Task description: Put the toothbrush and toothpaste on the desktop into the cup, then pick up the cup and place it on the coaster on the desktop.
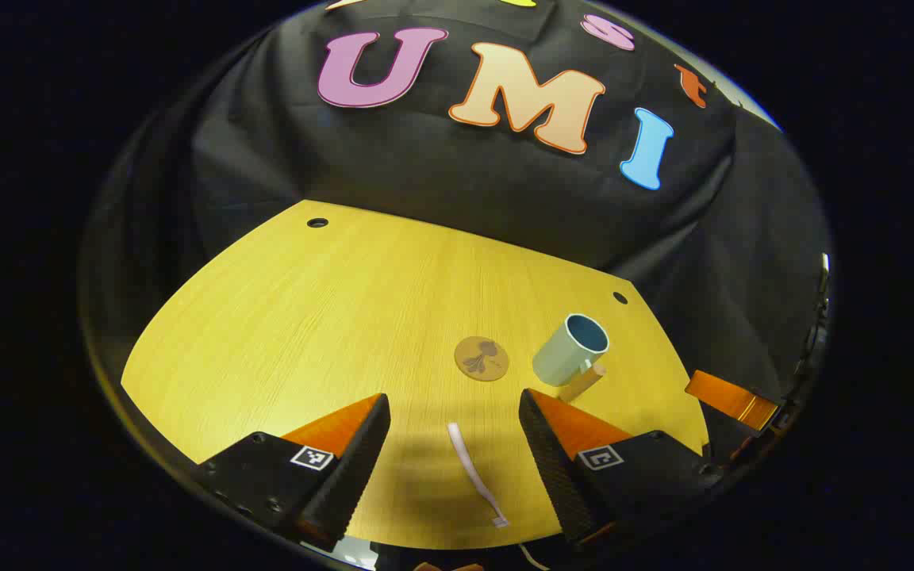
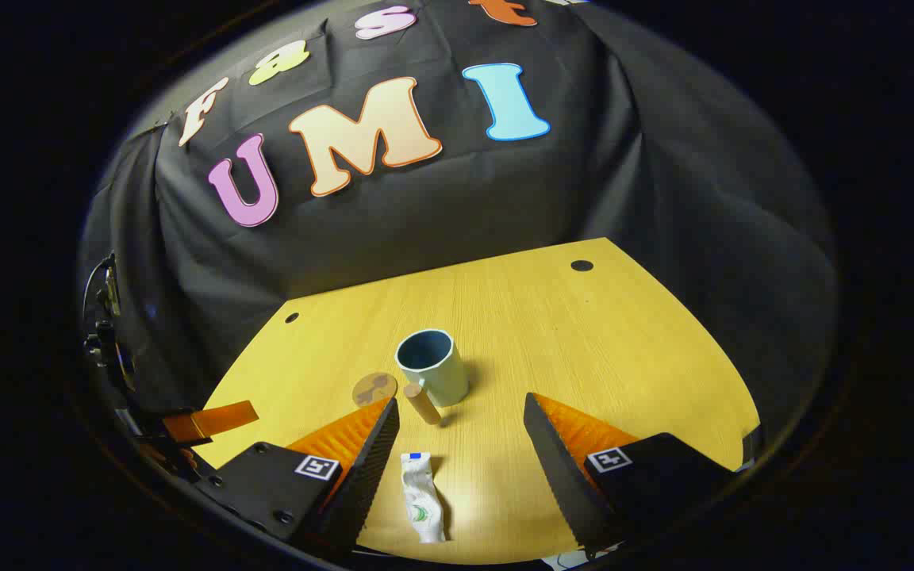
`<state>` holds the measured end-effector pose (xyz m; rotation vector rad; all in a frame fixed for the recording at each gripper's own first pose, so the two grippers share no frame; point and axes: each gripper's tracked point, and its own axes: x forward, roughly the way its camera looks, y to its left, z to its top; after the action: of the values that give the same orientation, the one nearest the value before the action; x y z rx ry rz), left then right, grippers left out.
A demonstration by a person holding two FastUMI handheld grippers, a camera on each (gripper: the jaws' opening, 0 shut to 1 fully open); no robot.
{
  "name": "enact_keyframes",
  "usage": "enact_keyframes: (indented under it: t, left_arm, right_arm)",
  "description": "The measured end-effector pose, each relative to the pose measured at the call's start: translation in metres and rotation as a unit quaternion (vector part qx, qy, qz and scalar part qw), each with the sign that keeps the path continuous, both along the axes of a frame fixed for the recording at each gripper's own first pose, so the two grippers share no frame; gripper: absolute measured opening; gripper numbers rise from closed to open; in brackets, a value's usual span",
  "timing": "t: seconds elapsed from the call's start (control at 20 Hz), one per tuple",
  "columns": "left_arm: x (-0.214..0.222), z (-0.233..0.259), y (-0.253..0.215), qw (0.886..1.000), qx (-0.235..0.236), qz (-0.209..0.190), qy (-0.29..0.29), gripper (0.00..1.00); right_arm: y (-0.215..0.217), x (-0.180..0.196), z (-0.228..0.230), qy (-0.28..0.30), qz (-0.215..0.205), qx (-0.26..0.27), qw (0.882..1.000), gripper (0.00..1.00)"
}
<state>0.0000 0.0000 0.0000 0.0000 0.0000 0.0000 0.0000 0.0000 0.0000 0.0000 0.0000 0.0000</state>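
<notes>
Hovering above the yellow surface (image 1: pixel 282 317), both sets of fingers stood spread and held nothing. Between the fingers of the left gripper (image 1: pixel 453 444) lay the toothbrush (image 1: pixel 474 474), flat on the surface, its head toward the near edge. Below the right gripper (image 2: pixel 461 444) lay the toothpaste (image 2: pixel 421 497), also flat and closer to that gripper's left finger. The cup (image 2: pixel 433 366) stood upright farther back, with the coaster (image 2: pixel 374 389) just beside it and apart from it.

The thin toothbrush lay so low that the fingers could probably scrape the surface or close over it without catching it. The soft toothpaste tube could buckle or slide out of a pinch, and sat off-centre in the gap. A wooden cylinder (image 2: pixel 423 402), perhaps the cup's handle, stood close against the cup; a careless drop of either item might knock the cup or tip it.

The bristle end of the toothbrush was small and distorted near the rim of the left gripper view. Whether the wooden piece was joined to the cup could not be told.
</notes>
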Motion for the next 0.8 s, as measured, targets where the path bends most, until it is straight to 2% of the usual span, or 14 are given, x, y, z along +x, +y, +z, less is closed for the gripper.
enact_keyframes:
  t: [0.8]
  left_arm:
    - [0.01,-0.013,0.02,0.999,0.002,0.017,0.033,0.95]
  right_arm:
    - [0.015,0.008,-0.025,0.062,0.006,-0.005,0.998,0.97]
